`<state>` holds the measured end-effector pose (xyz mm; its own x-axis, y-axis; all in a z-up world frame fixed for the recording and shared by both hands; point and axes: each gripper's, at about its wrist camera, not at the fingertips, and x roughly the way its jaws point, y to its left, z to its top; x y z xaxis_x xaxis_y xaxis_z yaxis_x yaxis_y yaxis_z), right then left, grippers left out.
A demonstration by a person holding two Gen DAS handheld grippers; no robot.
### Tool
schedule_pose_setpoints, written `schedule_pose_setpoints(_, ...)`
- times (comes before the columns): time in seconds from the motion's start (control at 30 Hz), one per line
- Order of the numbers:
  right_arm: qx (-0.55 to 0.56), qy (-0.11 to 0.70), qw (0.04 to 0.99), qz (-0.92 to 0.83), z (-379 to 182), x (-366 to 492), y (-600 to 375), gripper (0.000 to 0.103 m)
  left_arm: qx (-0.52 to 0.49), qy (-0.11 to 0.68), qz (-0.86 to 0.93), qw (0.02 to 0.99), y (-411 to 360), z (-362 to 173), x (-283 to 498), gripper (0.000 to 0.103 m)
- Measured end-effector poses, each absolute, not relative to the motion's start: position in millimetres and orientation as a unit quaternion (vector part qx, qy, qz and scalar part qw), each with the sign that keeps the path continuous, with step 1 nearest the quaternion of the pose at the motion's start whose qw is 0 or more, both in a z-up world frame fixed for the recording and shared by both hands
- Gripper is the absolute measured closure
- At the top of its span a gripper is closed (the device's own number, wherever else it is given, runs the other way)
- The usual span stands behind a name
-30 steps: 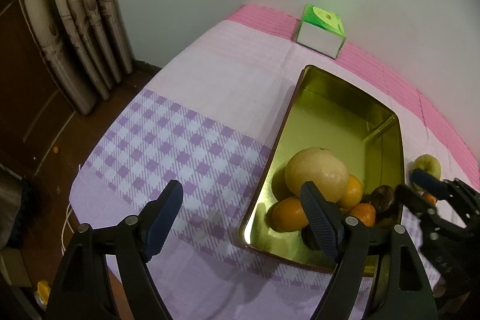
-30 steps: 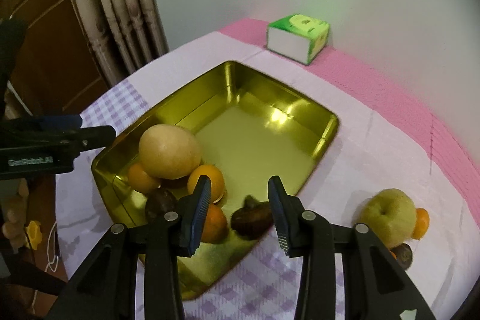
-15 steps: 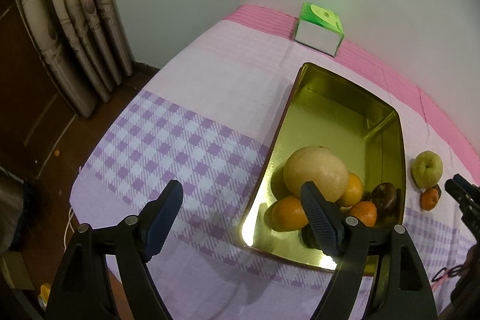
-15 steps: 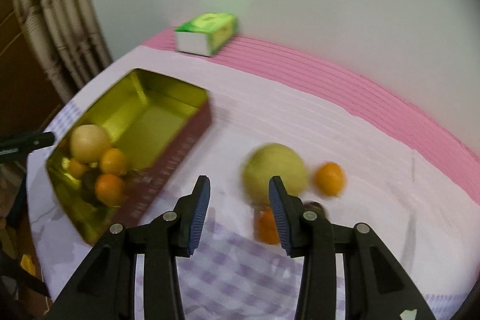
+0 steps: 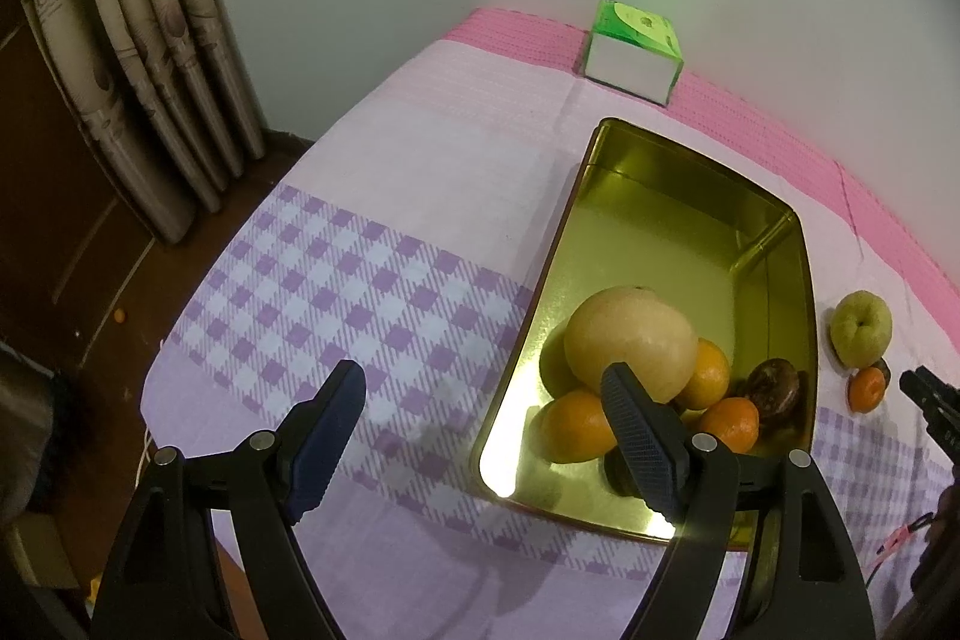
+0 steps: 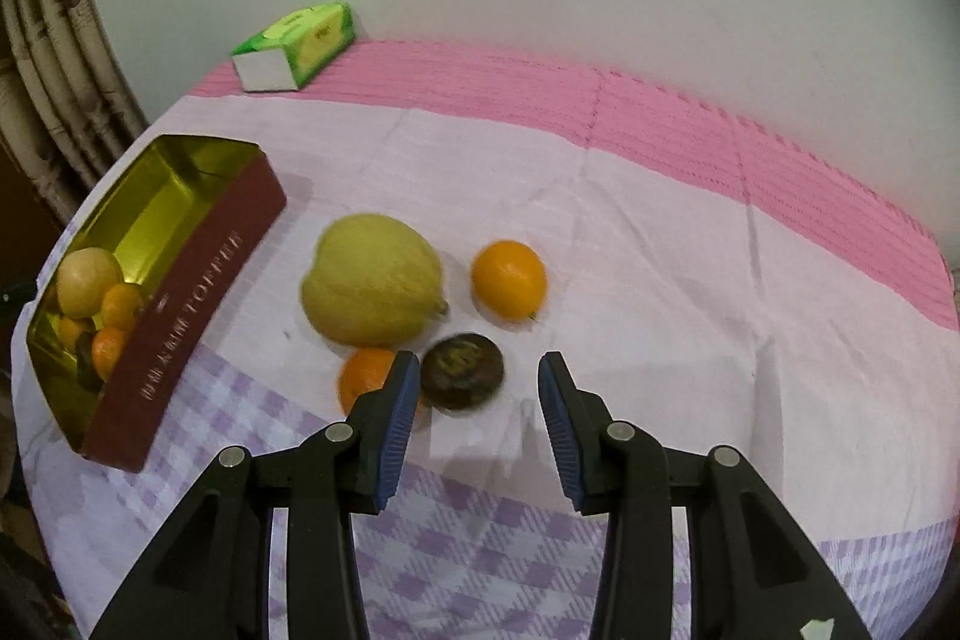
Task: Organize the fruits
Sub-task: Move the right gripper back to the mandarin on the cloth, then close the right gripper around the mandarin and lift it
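Roughly half done: several fruits sit in the gold tin [image 5: 774, 244]; beside it wait a pear [image 6: 372, 280], two oranges [image 6: 509, 280] and a dark fruit [image 6: 461, 370]. Both the left gripper [image 5: 480, 424] and the right gripper [image 6: 474, 400] have jaws apart and empty.

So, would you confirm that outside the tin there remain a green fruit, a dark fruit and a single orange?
Not quite: two oranges remain outside the tin, not one. The right wrist view shows an orange right of the green fruit and a second orange in front of it, beside the dark fruit.
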<state>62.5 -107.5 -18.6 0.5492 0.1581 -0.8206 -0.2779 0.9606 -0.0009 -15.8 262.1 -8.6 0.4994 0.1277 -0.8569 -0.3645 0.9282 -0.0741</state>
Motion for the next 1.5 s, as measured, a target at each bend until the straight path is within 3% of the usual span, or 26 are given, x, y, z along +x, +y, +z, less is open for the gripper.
schedule_pose_setpoints(1.03,-0.047,0.479,0.864,0.145,-61.2,59.9,-63.2,0.064,-0.115,0.489,0.142,0.853,260.0,-16.4,-10.9,0.022)
schedule_pose_setpoints(1.5,-0.039,0.462,0.875,0.136,-53.1,36.0,-98.2,0.066,-0.082,0.474,0.123,0.868,236.8,-4.6,-9.3,0.022)
